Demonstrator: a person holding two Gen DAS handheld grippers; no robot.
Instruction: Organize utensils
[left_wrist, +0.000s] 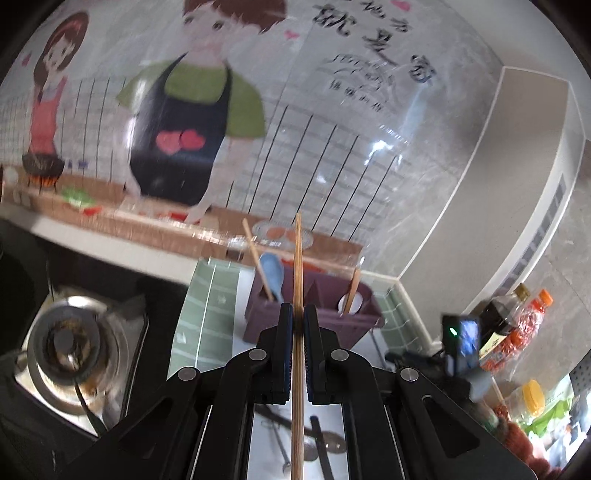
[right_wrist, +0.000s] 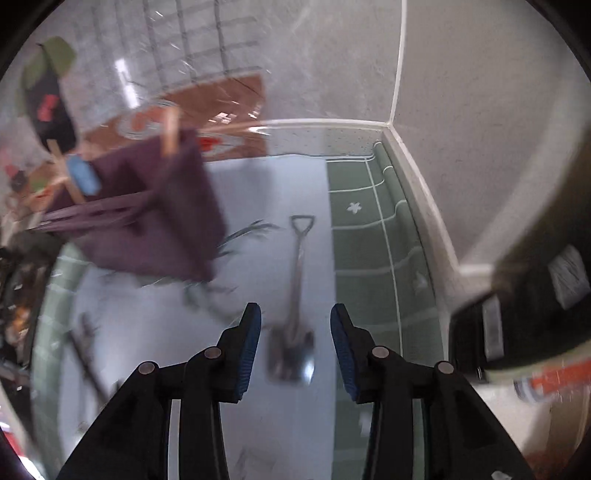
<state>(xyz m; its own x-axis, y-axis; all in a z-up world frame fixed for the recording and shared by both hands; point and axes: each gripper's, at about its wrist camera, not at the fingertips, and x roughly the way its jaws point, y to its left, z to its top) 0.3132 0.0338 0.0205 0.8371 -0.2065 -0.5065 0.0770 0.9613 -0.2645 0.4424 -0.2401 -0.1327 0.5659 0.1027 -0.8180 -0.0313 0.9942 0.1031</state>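
Note:
My left gripper (left_wrist: 298, 314) is shut on a wooden chopstick (left_wrist: 297, 266) that runs straight up between its pads, in front of the purple utensil holder (left_wrist: 317, 314). That holder contains a blue spoon (left_wrist: 272, 271), a wooden stick and a white spoon. In the right wrist view my right gripper (right_wrist: 295, 321) stands open above the mat, nothing between its fingers. Below it lies a small shovel-shaped metal spoon (right_wrist: 293, 321), handle pointing away. The purple holder (right_wrist: 147, 221) is blurred at the upper left.
A gas burner (left_wrist: 66, 347) sits to the left. Sauce bottles (left_wrist: 517, 325) stand at the right, and a dark bottle (right_wrist: 524, 306) is close on the right. Loose metal utensils (left_wrist: 317, 439) lie on the white mat under the left gripper. A green mat (right_wrist: 369, 236) borders the wall.

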